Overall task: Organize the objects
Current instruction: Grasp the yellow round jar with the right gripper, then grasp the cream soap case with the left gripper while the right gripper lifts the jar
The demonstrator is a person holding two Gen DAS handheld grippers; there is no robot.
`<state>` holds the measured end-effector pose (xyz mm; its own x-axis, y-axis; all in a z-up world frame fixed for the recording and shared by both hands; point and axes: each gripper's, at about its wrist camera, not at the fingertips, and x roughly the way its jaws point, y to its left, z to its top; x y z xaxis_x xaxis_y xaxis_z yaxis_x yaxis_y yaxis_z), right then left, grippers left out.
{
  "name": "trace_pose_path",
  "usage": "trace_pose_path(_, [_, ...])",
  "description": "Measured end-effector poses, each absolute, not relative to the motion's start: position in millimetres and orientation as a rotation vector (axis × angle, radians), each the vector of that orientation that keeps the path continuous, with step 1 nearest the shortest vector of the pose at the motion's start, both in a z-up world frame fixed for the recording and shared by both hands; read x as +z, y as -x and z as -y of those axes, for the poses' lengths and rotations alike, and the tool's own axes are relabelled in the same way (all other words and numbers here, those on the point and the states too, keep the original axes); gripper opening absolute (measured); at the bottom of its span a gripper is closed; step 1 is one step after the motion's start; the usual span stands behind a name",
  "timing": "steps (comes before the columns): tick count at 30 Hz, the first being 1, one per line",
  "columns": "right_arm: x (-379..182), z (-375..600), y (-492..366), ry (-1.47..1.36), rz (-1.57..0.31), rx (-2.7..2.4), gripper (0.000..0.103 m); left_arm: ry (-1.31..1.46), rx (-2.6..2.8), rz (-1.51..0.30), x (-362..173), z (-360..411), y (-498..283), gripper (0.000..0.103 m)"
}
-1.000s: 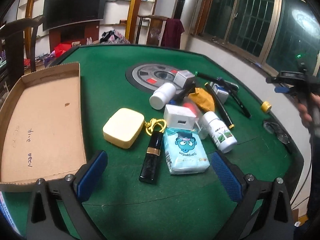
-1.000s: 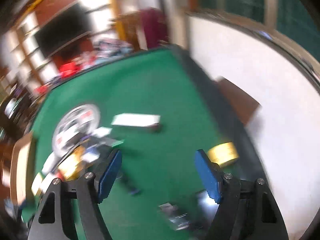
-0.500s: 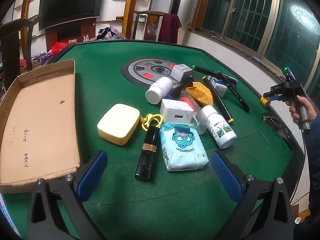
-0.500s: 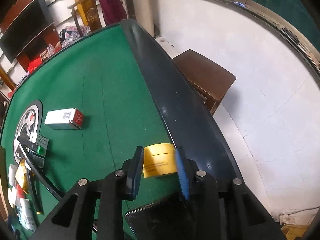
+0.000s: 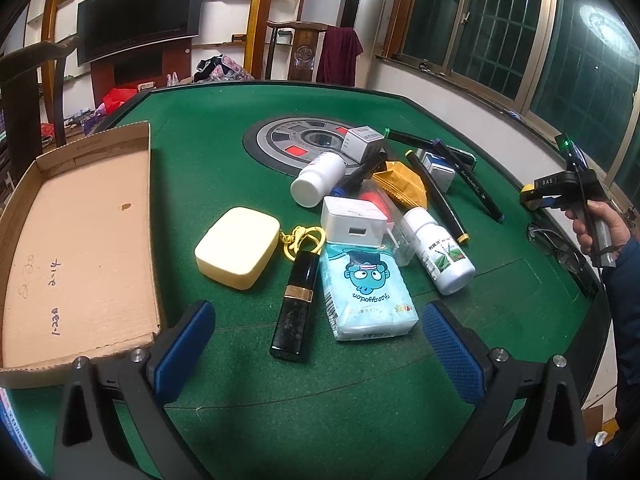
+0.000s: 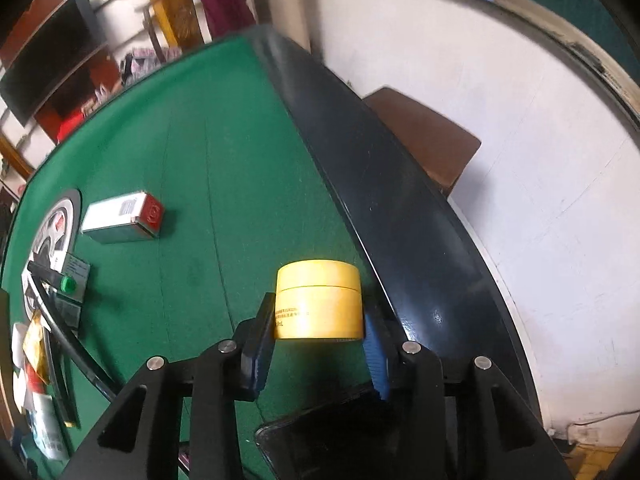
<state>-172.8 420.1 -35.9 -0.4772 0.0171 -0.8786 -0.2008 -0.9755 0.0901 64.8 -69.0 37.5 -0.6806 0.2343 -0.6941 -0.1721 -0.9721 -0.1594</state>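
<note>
Lowered since a second ago, the right gripper (image 6: pixel 319 334) has just been closing, then easing slightly; both pads now pinch the yellow jar (image 6: pixel 319 300) near the table's dark rim (image 6: pixel 400 240). Left gripper (image 5: pixel 316 340) hovers spread wide, empty.

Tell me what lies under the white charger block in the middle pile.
The charger rests on the top edge of the blue tissue pack and against a clear wrapper with a red part. Whatever else sits under its far side is hidden.
</note>
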Motion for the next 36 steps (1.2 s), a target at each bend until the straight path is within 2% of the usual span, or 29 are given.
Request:
trace_pose_path(6, [26.2, -353.3, 143.9, 1.249, -0.352, 2.837, 0.043, 1.112, 2.677, 0.149, 39.4, 71.6, -64.7, 0.103])
trace_pose_path(10, [44.3, -276.0, 124.2, 1.206, -0.418, 3.065, 0.043, 1.149, 2.685, 0.124, 39.9, 72.2, -61.5, 0.103])
trace_pose_path(14, [27.0, -204.1, 109.5, 1.283, -0.367, 3.273, 0.043, 1.162, 2.686, -0.020, 53.9, 73.4, -59.1, 0.102])
trace_pose_path(19, [-0.2, -188.1, 105.4, 1.407, -0.284, 3.324, 0.043, 1.173, 2.647, -0.272, 72.5, 75.1, -41.3, 0.100])
trace_pose_path(21, [-5.4, -190.2, 103.5, 1.411, -0.251, 3.302, 0.043, 1.201, 2.624, -0.324, 74.4, 78.5, -26.8, 0.088])
trace_pose_path(24, [-3.4, -197.8, 108.4, 1.411, -0.296, 3.299, 0.044, 1.265, 2.565, -0.305, 72.8, 84.4, -1.7, 0.074])
trace_pose_path(36, [-0.6, -191.9, 108.5, 1.450, -0.313, 3.314, 0.044, 1.470, 2.462, -0.344, 41.5, 88.6, 33.9, 0.071])
